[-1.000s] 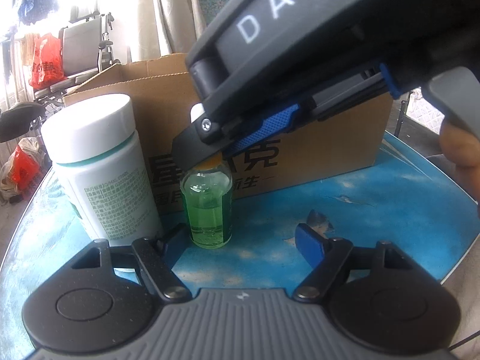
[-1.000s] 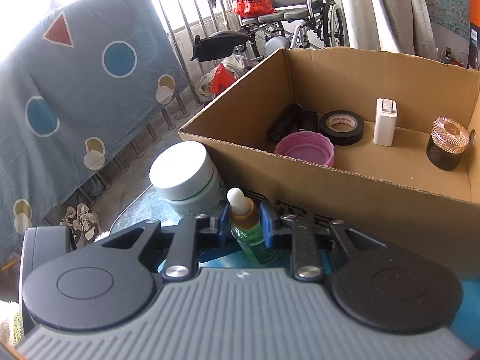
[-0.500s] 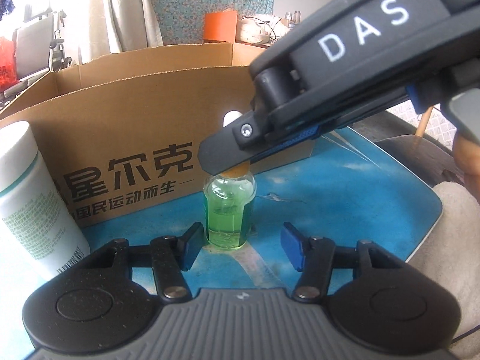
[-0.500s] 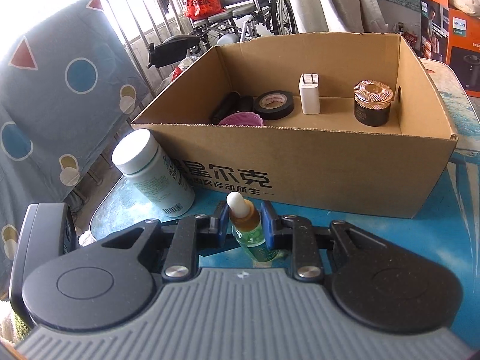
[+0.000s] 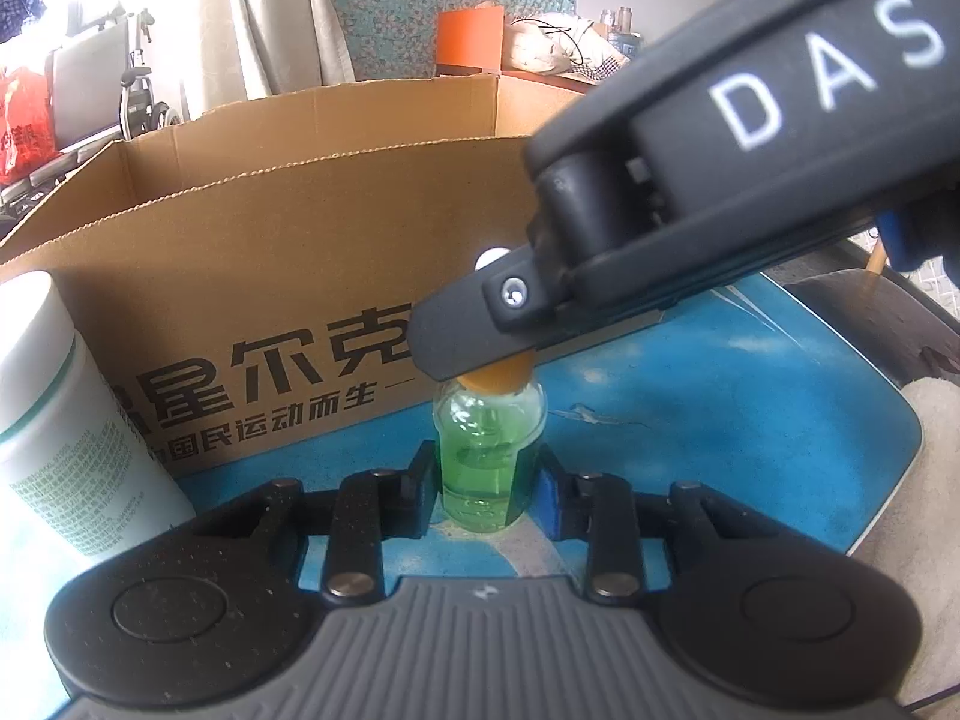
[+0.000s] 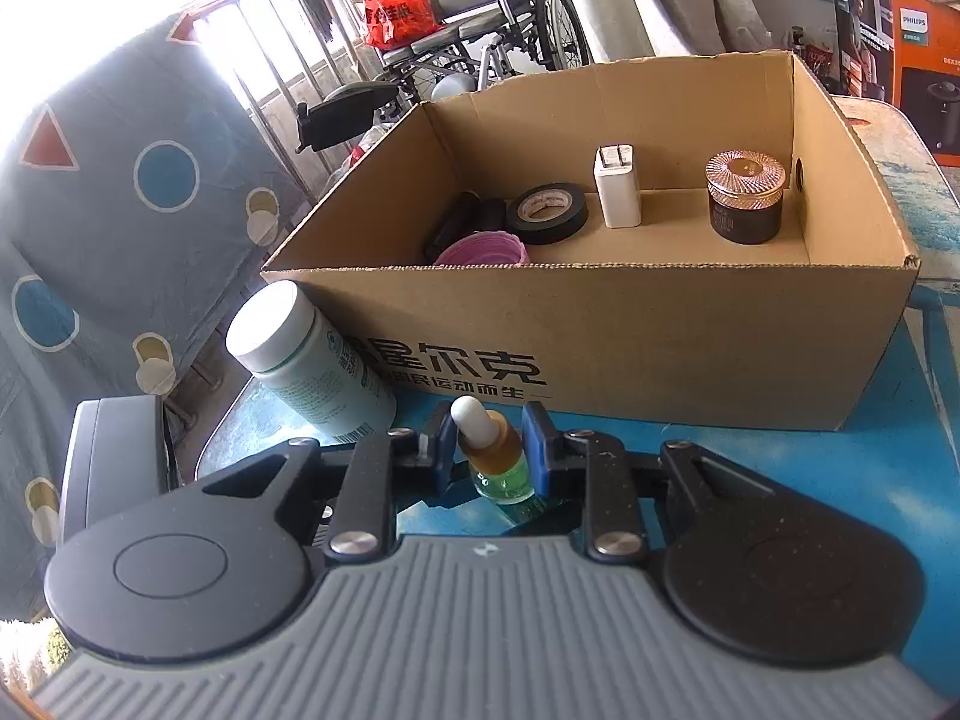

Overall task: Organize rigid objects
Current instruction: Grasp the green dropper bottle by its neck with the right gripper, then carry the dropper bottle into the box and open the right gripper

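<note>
A small dropper bottle (image 5: 487,461) of green liquid, with an orange collar and white bulb, stands on the blue table in front of the cardboard box (image 5: 288,276). My left gripper (image 5: 486,483) is shut on its lower body. In the right wrist view my right gripper (image 6: 491,450) has its blue pads standing off the bottle's (image 6: 498,456) neck on both sides, open. In the left wrist view the right gripper's body hangs over the bottle top. A white pill bottle (image 6: 306,363) stands left of it, also in the left wrist view (image 5: 66,426).
The open box (image 6: 600,330) holds a black tape roll (image 6: 546,213), a white charger (image 6: 616,187), a dark jar with a copper lid (image 6: 744,198) and a pink lid (image 6: 480,249). A railing, a wheelchair and hanging cloth lie beyond the table's left edge.
My left gripper has moved in and closed from open onto the bottle's body. My right gripper's pads have loosened from the bottle's neck, and its view has pulled back from the box.
</note>
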